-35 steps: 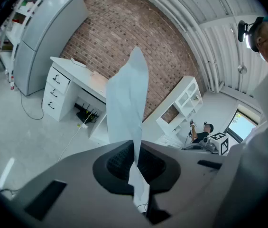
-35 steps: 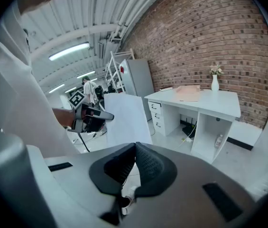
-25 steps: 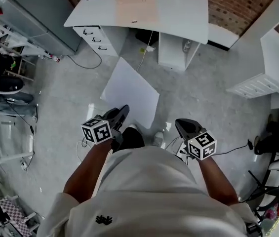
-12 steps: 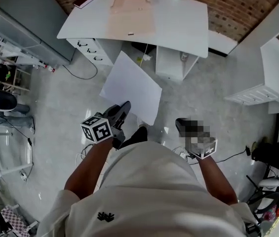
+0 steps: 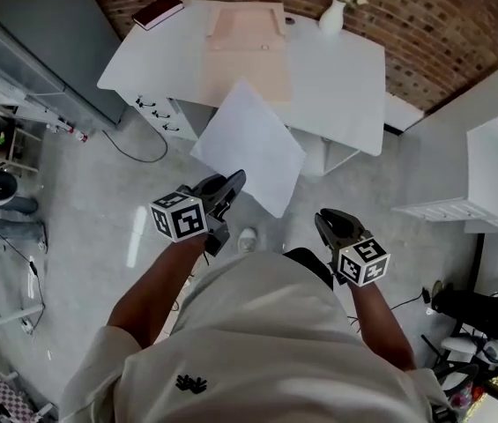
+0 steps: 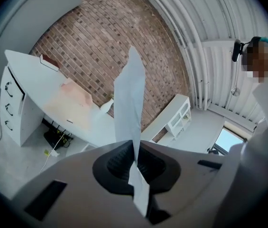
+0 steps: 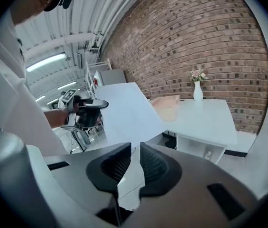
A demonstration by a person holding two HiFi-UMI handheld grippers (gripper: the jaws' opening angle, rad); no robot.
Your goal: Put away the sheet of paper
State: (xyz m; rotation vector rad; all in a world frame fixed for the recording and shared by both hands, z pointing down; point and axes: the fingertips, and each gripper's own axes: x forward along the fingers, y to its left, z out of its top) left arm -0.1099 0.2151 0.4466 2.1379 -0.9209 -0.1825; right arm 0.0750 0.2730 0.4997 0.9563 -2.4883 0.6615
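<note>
The left gripper's (image 6: 134, 158) fingers (image 6: 117, 163) are pressed together on the sheet of paper (image 6: 130, 99). They pinch it by its near edge, and a small strip of the sheet pokes out behind them. In the left gripper view the sheet appears almost edge-on, rising straight up from the fingers.

The right gripper's (image 7: 134, 158) fingers (image 7: 155, 165) stand with only a narrow gap between them, and nothing is in that gap.

In the head view, the left gripper (image 5: 231, 183) reaches forward with the white sheet of paper (image 5: 249, 148) fanning out ahead of it in the air. The sheet hangs above the grey floor (image 5: 99, 201), and its far corner overlaps the front edge of the white bench (image 5: 337, 69). The right gripper (image 5: 326, 221) is off to the right, apart from the sheet. Its own view shows the sheet of paper (image 7: 124, 108) ahead and to the left, with the left gripper (image 7: 84, 106) clamped on it.

On the bench are a pale pink mat (image 5: 249, 42), a white vase of flowers (image 5: 335, 11) near the back edge and a dark red book (image 5: 158, 11) at the left corner. A set of drawers (image 5: 156, 113) sits under the bench's left end, and a brick wall (image 5: 425, 7) runs behind the bench.
</note>
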